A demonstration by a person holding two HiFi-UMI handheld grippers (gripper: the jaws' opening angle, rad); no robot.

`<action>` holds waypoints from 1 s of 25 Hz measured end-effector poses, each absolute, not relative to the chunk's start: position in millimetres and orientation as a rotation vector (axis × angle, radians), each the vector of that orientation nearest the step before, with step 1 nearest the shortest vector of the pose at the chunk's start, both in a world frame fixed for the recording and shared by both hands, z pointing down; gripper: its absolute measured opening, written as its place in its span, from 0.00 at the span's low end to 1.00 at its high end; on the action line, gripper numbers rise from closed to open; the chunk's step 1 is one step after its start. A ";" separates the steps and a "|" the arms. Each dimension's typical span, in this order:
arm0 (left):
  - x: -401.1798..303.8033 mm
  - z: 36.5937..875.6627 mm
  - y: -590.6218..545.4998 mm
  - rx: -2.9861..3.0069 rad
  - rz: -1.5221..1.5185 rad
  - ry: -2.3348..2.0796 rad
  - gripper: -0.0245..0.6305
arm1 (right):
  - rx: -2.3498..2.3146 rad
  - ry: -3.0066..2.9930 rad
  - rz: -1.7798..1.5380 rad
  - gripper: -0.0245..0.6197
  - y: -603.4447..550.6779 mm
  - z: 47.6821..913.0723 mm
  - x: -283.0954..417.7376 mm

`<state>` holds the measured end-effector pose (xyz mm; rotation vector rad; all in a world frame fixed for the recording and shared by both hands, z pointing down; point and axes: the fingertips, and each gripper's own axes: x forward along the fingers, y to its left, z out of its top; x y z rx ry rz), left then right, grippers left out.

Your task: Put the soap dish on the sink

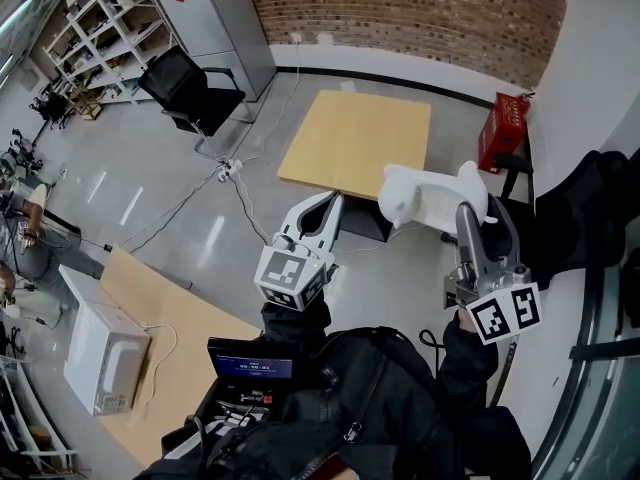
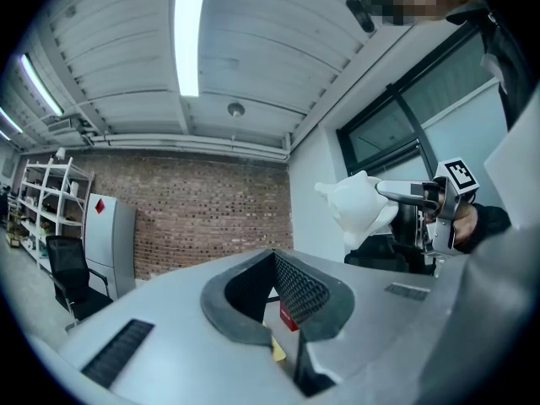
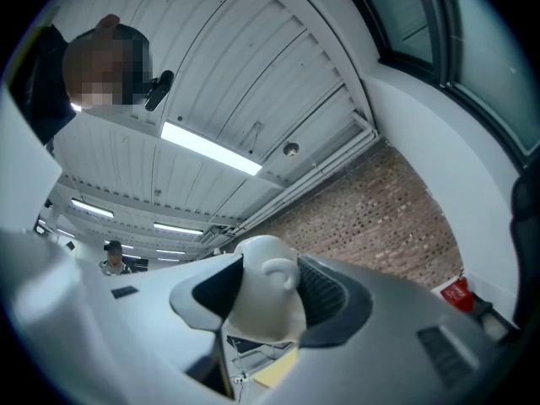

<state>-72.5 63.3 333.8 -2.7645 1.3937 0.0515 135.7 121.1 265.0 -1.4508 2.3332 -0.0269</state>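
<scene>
A white ceramic soap dish (image 1: 430,200) hangs in the air in front of me, held in my right gripper (image 1: 470,208), whose jaws are shut on its right end. In the right gripper view the soap dish (image 3: 263,298) fills the gap between the two dark pads. The left gripper view shows the soap dish (image 2: 361,209) off to the right. My left gripper (image 1: 333,200) is held level to the left of the dish, apart from it. Its fingertips meet and nothing is between them (image 2: 272,256). No sink is in view.
Below on the floor stand a square yellow table (image 1: 355,138) and a red box (image 1: 503,131) by the white wall. A black office chair (image 1: 190,88) and a grey cabinet (image 1: 220,23) are at the back left. A white appliance (image 1: 100,353) sits on a wooden table (image 1: 170,318).
</scene>
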 end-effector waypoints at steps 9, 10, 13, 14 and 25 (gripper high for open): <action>-55.0 343.7 65.3 -2.795 0.015 1.378 0.04 | -1.451 2.342 -0.088 0.36 121.0 275.4 142.7; -53.3 346.8 65.4 -2.798 0.010 1.382 0.04 | -1.453 2.343 -0.096 0.35 120.5 278.3 144.6; -51.0 355.7 65.8 -2.809 0.001 1.388 0.04 | -1.460 2.342 -0.113 0.35 120.0 285.7 147.6; -51.6 357.4 65.9 -2.815 -0.001 1.389 0.04 | -1.464 2.341 -0.118 0.35 120.0 286.7 147.0; -50.4 365.0 6.4 -2.844 0.021 1.367 0.04 | -1.475 2.340 -0.135 0.35 62.2 293.5 145.9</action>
